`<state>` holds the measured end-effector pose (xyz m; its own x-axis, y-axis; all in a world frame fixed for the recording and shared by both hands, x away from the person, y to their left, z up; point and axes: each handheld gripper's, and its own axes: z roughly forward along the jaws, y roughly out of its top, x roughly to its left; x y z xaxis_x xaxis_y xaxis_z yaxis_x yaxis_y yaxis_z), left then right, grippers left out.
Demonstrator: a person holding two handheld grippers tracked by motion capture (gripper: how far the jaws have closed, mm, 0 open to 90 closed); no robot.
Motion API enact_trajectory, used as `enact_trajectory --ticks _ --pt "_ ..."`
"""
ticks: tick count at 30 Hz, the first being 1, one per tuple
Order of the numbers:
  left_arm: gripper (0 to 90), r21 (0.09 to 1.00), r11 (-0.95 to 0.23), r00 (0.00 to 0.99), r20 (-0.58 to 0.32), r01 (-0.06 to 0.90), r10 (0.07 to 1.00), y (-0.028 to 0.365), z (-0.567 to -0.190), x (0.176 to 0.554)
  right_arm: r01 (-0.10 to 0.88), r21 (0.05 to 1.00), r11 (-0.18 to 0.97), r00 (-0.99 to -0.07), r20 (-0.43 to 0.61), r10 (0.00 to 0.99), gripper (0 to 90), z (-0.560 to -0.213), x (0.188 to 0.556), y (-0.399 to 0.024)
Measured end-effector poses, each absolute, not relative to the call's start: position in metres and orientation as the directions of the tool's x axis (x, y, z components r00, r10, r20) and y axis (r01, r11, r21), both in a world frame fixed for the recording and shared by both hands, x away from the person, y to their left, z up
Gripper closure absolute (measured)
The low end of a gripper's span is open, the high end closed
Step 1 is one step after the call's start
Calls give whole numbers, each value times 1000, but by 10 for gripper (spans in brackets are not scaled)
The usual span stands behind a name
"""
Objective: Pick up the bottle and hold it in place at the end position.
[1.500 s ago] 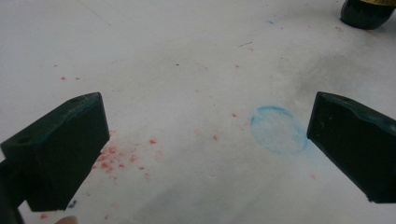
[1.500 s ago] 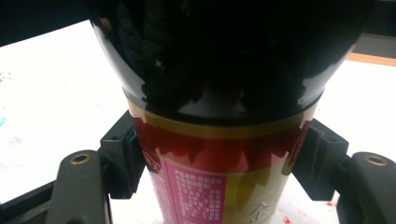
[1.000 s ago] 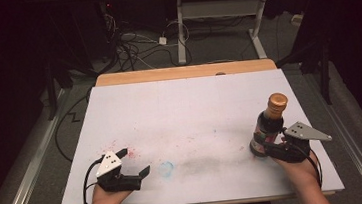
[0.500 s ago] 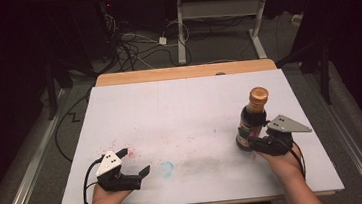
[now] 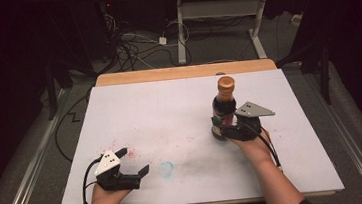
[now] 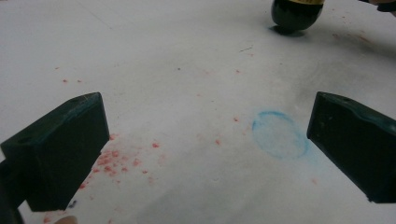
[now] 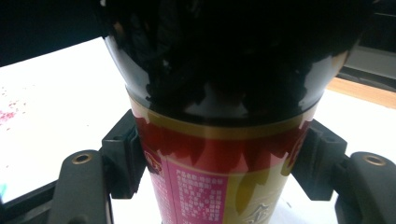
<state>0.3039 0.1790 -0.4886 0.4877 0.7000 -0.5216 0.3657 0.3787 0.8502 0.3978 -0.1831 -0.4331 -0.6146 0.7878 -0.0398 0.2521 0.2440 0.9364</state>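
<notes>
Dark bottle [image 5: 224,107] now farther left

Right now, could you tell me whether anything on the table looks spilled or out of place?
Yes: red specks are scattered over the white table near the left gripper, beside a smudged blue ring and a grey smear. The sauce bottle stands upright.

obstacle: bottle [image 5: 225,109] right-centre | free: table [image 5: 169,108] centre, far, left

A dark bottle [image 5: 223,109] with a copper-coloured cap and red-gold label stands upright, right of centre.
</notes>
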Motion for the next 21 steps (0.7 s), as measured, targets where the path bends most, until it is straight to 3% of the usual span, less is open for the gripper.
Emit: enact_trajectory --ticks 21 --pt "0 853 371 489 -517 367 702 179 -490 305 234 932 278 -667 -54 743 320 -440 446 -115"
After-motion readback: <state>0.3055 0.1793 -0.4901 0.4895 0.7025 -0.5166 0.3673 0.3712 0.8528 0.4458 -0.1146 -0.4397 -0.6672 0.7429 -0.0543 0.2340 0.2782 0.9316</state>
